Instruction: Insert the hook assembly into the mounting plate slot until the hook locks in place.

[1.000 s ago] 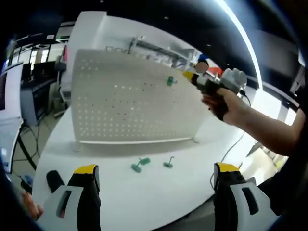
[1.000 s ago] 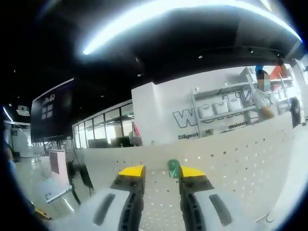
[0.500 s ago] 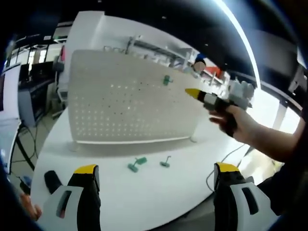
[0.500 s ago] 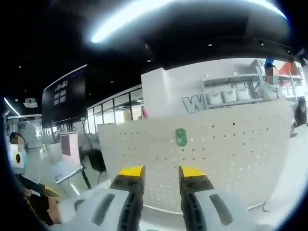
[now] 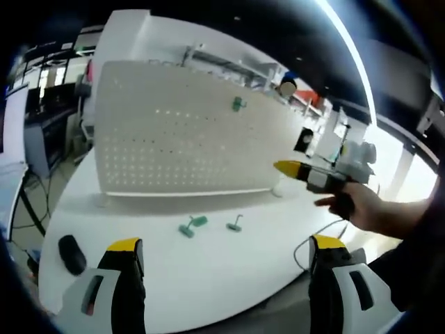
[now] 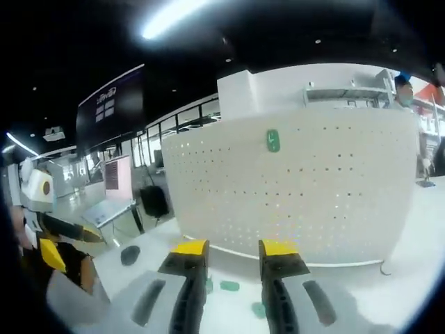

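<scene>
The white perforated mounting plate [image 5: 174, 139] stands upright on the white table [image 5: 208, 285]. One green hook [image 5: 238, 104] sits in the plate's upper part, seen again as the hook [image 6: 272, 140] on the plate [image 6: 313, 195]. Two more green hooks [image 5: 192, 225] [image 5: 234, 224] lie on the table in front. My left gripper [image 5: 226, 245] is wide open with nothing in it. My right gripper [image 6: 233, 249] is open with a narrow, bare gap, well back from the plate. A hand holds the right gripper [image 5: 299, 169] at the right of the left gripper view.
A black mouse-like object [image 5: 71, 254] lies near the table's left edge. A cable [image 5: 306, 243] runs off the table on the right. Shelves and a person stand behind the plate. The left gripper [image 6: 69, 245] shows at the left of the right gripper view.
My right gripper has drawn back from the plate and come down to the right, leaving the green hook on the plate. The left gripper's camera has pulled back slightly.
</scene>
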